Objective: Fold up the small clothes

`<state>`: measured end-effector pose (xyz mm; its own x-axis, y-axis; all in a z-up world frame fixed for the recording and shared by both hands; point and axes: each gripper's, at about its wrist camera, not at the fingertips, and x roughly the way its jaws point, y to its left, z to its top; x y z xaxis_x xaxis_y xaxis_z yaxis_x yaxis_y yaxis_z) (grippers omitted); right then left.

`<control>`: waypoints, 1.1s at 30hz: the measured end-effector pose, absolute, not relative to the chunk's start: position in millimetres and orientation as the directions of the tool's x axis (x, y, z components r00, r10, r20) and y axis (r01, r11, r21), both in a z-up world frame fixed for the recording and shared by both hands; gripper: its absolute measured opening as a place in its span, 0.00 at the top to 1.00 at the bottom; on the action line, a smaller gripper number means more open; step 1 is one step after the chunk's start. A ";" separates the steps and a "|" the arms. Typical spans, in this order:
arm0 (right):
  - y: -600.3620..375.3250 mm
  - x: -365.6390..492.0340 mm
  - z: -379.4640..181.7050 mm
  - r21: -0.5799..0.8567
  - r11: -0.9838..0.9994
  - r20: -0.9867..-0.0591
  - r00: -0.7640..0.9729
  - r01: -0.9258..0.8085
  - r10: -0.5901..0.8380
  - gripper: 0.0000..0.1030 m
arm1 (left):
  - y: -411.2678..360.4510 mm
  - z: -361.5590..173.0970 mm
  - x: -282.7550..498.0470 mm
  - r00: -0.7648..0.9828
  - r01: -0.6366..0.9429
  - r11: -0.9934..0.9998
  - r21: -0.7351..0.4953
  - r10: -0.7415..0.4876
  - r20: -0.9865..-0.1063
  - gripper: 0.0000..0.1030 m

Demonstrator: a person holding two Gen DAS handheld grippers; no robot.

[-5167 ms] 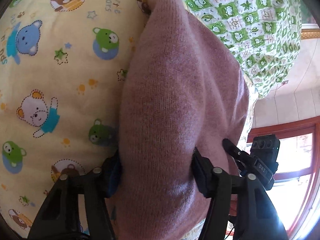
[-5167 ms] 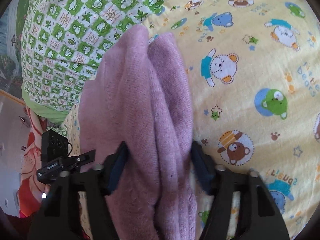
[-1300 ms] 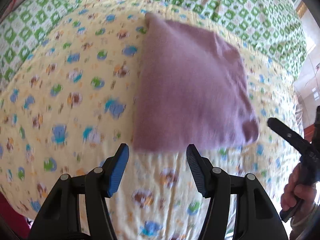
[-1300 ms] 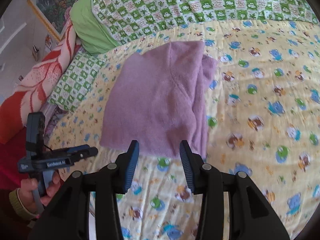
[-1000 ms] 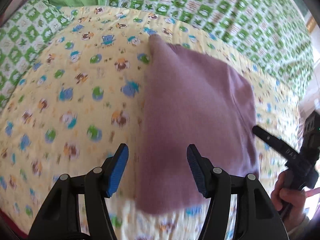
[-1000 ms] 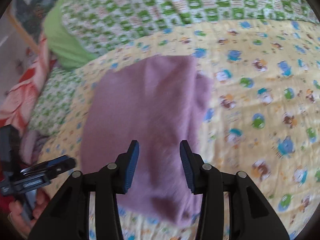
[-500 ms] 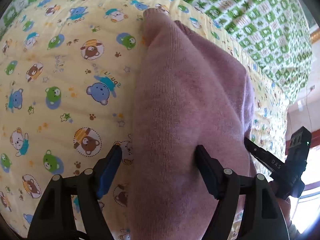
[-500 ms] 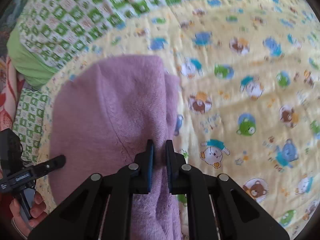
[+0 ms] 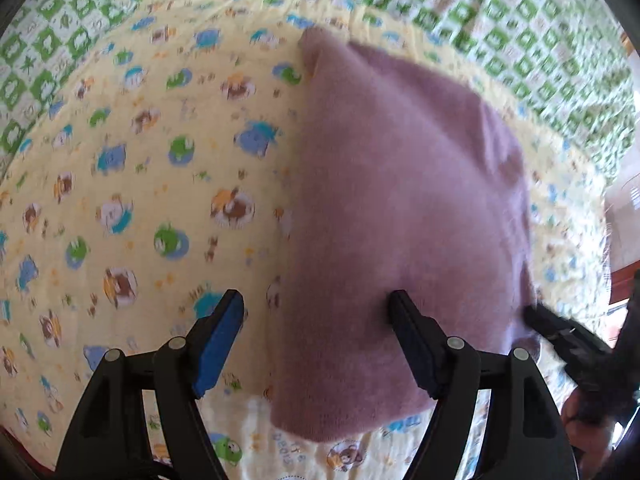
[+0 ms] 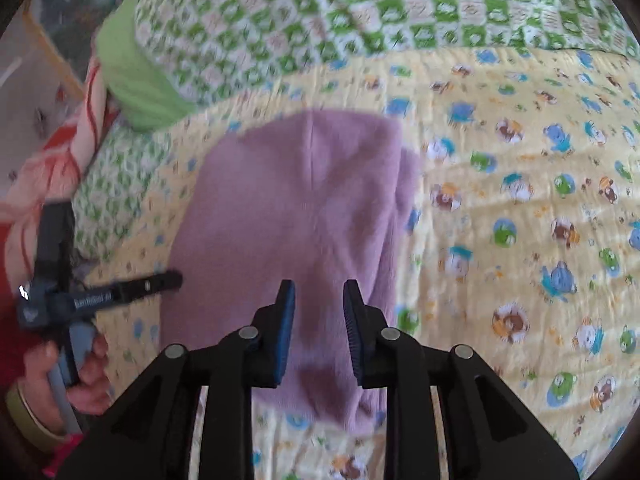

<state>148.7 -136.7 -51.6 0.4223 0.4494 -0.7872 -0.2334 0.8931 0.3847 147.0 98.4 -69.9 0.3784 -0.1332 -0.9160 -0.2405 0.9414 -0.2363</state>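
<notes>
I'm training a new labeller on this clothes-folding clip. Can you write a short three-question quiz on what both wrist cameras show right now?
1. True or false: the purple knit garment lies folded on the yellow bear-print quilt.
2. Which gripper has its jaws set wider apart? A) left gripper B) right gripper
3. Fill in: beyond the quilt lies a green-and-white ____ cover.

Key:
1. True.
2. A. The left jaws gape wide over the garment's near edge; the right jaws, which have just been opening, stand narrowly apart above it, gripping nothing.
3. Checked.
</notes>
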 end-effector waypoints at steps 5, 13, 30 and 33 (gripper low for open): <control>-158.1 141.8 -82.4 0.419 0.898 -0.818 0.374 -0.131 0.437 0.73 | 87.0 -58.2 129.1 0.397 -0.229 0.957 -0.176 -0.074 -0.915 0.28; -172.2 105.5 -40.8 0.474 0.860 -0.717 0.483 -0.190 0.502 0.50 | 73.5 -38.8 77.7 0.445 -0.248 0.960 -0.130 -0.006 -0.896 0.28; -148.4 53.1 -15.6 0.319 0.880 -0.670 0.573 -0.353 0.473 0.33 | 69.2 -28.2 6.6 0.580 -0.227 0.973 -0.034 0.107 -0.808 0.22; -148.4 35.3 -2.8 0.268 0.888 -0.585 0.669 -0.375 0.459 0.00 | 67.8 -21.1 -6.4 0.648 -0.218 0.975 -0.033 0.119 -0.752 0.06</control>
<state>35.3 -148.4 -2.8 0.6687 0.4590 -0.5849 -0.3748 0.8876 0.2680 -6.4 67.8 -21.1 0.6480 0.1187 -0.7523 -0.2176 0.9755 -0.0335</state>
